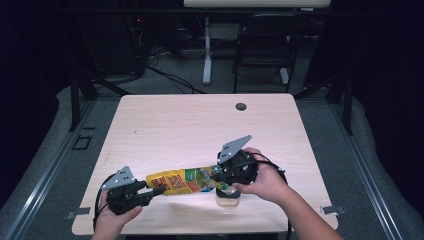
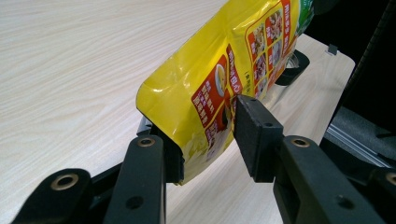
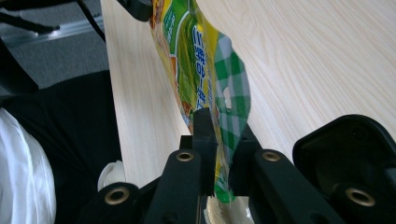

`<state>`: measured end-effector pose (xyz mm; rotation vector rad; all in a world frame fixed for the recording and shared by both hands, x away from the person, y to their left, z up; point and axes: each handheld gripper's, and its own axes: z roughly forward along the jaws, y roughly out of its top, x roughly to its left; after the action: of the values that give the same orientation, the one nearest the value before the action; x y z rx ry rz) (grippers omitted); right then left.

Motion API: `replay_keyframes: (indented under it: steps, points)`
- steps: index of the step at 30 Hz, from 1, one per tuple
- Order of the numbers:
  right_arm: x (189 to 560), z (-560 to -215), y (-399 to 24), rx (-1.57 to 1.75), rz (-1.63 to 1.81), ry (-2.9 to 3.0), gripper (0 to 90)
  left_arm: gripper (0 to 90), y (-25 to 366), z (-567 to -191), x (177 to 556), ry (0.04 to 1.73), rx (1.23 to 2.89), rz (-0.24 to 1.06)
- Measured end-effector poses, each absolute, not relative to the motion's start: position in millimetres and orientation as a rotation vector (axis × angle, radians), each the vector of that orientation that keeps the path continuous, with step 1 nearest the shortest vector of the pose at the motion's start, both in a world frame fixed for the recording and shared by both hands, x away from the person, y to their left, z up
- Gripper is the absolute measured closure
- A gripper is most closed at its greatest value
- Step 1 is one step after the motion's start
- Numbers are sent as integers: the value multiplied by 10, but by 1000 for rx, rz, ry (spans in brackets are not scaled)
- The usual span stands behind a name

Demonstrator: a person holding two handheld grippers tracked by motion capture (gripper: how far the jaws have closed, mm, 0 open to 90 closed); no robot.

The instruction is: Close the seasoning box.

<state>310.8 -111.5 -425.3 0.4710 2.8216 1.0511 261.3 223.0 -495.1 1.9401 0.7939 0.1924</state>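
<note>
A yellow snack bag (image 1: 182,181) with red and green print hangs stretched between both grippers, just above the front of the wooden table (image 1: 200,125). My left gripper (image 1: 157,190) grips its yellow bottom end, and in the left gripper view the pads of the gripper (image 2: 205,135) press on both faces of the bag (image 2: 224,60). My right gripper (image 1: 217,177) holds the other end. In the right gripper view the jaws of the gripper (image 3: 219,140) pinch the green-checked top seal of the bag (image 3: 201,51).
A small clear container (image 1: 227,197) stands on the table under the right gripper, close to the front edge. A cable hole (image 1: 241,106) sits near the table's far edge. A black chair (image 1: 270,45) and a white table leg (image 1: 207,55) stand beyond the table.
</note>
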Motion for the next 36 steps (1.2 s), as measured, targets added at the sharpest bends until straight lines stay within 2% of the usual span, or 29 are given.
replay_keyframes:
  steps: [10, 14, 36]
  points:
    - [3134, -4100, -1104, 485, 1005, 2841, 831, 655, 2214, -4903, 2635, 787, 1944, 201]
    - [3123, -4041, -1109, 454, 931, 2844, 876, 657, 2203, -4863, 2639, 779, 1951, 202]
    - [3155, -3982, -1135, 438, 785, 2881, 893, 693, 2094, -4611, 2679, 732, 1985, 215]
